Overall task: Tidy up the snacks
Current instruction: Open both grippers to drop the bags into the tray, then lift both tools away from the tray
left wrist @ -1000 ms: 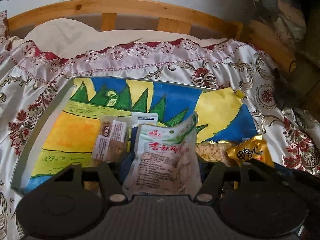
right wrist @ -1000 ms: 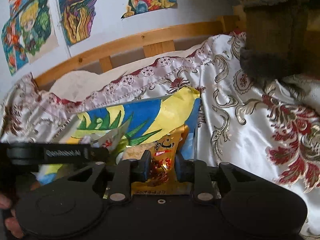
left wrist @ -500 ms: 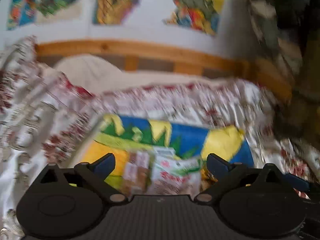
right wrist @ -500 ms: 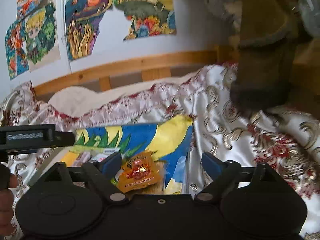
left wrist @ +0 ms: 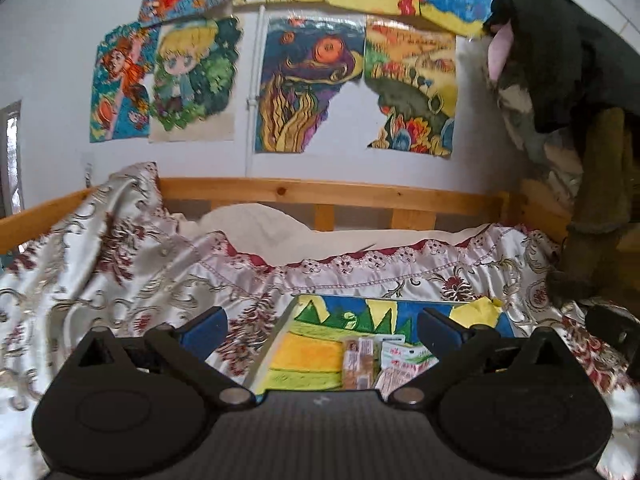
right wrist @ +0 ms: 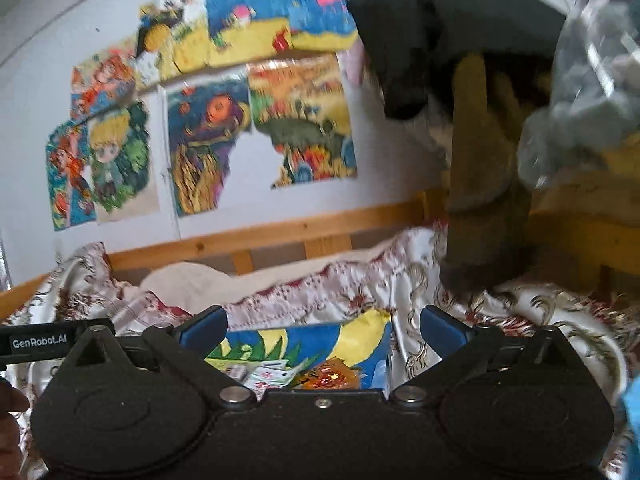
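Left wrist view looks across a bed draped in a shiny cream bedspread patterned with dark red flowers, and the left gripper is held up above it with its blue-padded fingers spread wide, nothing between them. Down near the bottom of that view lies a flat tray whose floor is a painted picture of green peaks, blue sky and yellow fields. On it a tan wrapped snack bar lies beside a white packet with red print, the two touching or nearly so. Right wrist view, somewhat blurred, shows the right gripper likewise spread open and holding nothing, raised over the same tray. Below its fingers an orange foil snack packet rests on the tray, with the white packet just to its left. Behind the bed runs a wooden rail, and the white wall above is covered with bright children's paintings. Dark clothing hangs at the right, over an olive-brown garment that reaches down to the bedspread.
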`<control>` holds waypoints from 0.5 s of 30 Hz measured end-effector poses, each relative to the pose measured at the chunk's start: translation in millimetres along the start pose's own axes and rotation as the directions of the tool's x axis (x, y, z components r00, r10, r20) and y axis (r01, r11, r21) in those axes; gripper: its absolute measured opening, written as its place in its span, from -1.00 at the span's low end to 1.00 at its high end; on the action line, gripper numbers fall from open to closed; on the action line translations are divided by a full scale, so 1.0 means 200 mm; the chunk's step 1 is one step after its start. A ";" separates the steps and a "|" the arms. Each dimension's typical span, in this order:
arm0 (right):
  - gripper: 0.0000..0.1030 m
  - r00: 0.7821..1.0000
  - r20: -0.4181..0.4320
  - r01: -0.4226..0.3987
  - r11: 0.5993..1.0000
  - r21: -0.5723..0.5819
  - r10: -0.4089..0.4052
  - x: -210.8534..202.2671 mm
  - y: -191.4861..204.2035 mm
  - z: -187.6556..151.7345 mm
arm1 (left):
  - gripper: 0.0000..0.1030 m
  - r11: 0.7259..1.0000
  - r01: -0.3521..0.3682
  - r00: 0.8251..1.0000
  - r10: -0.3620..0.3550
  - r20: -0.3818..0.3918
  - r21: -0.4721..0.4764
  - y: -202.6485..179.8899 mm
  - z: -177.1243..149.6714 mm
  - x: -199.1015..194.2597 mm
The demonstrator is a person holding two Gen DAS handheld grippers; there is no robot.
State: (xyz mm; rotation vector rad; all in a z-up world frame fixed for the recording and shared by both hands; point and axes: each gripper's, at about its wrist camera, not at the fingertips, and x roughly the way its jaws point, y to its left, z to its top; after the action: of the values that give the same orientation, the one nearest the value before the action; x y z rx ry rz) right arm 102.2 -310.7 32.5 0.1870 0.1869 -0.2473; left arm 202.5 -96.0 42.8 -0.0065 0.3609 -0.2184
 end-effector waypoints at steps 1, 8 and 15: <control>0.99 1.000 0.014 0.003 1.000 -0.008 -0.003 -0.05 0.01 0.00 | 0.99 1.000 -0.001 1.000 0.001 0.004 -0.001 0.02 -0.01 -0.05; 0.99 0.999 -0.013 0.030 0.999 0.044 -0.030 -0.37 0.03 -0.08 | 0.99 1.000 -0.007 1.000 0.007 0.016 -0.004 0.18 -0.12 -0.35; 0.99 0.997 -0.071 0.031 0.999 0.018 -0.030 -0.57 0.10 -0.18 | 0.99 0.999 -0.019 1.000 0.019 -0.005 0.043 0.25 -0.21 -0.59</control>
State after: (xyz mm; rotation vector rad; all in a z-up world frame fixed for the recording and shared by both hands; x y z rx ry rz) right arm -7.5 -259.3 23.8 0.2121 0.2583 -0.2731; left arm 91.3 -20.5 42.4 0.0395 0.3615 -0.2075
